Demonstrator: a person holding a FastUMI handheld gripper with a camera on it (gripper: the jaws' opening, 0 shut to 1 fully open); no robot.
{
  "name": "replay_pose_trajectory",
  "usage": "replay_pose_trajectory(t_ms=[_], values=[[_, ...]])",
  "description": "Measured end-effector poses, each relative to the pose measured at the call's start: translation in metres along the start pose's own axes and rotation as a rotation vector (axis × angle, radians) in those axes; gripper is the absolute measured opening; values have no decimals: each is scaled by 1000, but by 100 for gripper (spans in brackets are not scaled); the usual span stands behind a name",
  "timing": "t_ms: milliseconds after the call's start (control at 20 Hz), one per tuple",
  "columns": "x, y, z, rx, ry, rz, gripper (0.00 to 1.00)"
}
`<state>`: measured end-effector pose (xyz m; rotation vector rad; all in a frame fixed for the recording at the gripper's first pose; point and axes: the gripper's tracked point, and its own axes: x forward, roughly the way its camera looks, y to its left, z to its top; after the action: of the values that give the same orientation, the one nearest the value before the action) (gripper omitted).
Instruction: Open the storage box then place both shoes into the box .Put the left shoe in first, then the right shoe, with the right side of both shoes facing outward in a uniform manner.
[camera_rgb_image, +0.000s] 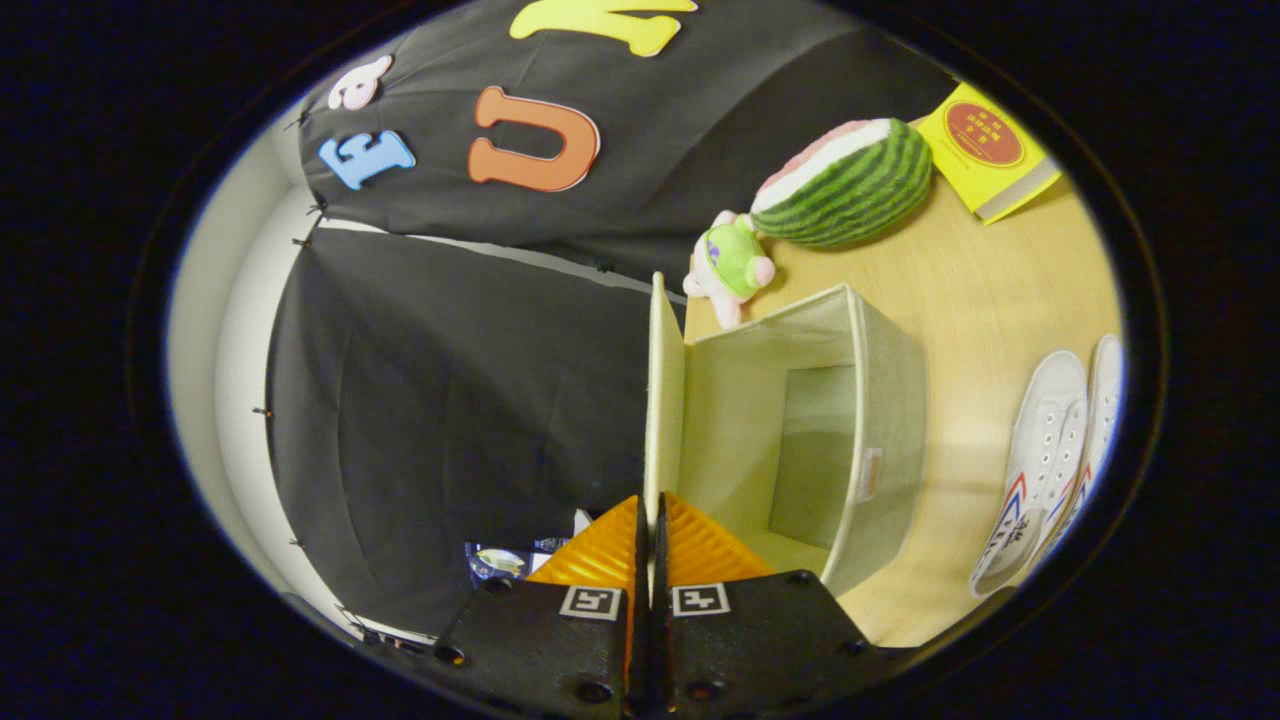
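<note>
My gripper (650, 515) is shut on the thin cream lid (665, 390) of the storage box (890, 400), both fingers pressing on the lid's edge. The lid stands swung away from the box, seen edge-on, running straight ahead from the fingertips. The box is cream fabric and its open mouth faces me, with a bare inside. Two white canvas shoes with red and blue stripes lie side by side on the wooden table (990, 290), beside the box on the side away from the lid: one shoe (1040, 450) nearer the box, the other (1100, 400) just past it.
Beyond the box a small pink and green plush toy (730, 265) lies on the table. A watermelon-slice plush (850, 185) and a yellow book (985, 150) sit further off. Black cloth walls stand on the lid's side.
</note>
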<state>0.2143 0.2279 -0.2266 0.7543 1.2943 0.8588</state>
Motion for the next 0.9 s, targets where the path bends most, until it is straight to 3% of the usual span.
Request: replay_pose_trajectory(t_ms=[550,650,700,750,900], values=[[76,96,-36,-65,-63,-186,10],[100,102,-57,-96,1,-204,21],[109,100,-67,-99,32,-227,33],[118,96,-74,-107,45,-259,44],[121,72,-78,-236,45,-396,67]])
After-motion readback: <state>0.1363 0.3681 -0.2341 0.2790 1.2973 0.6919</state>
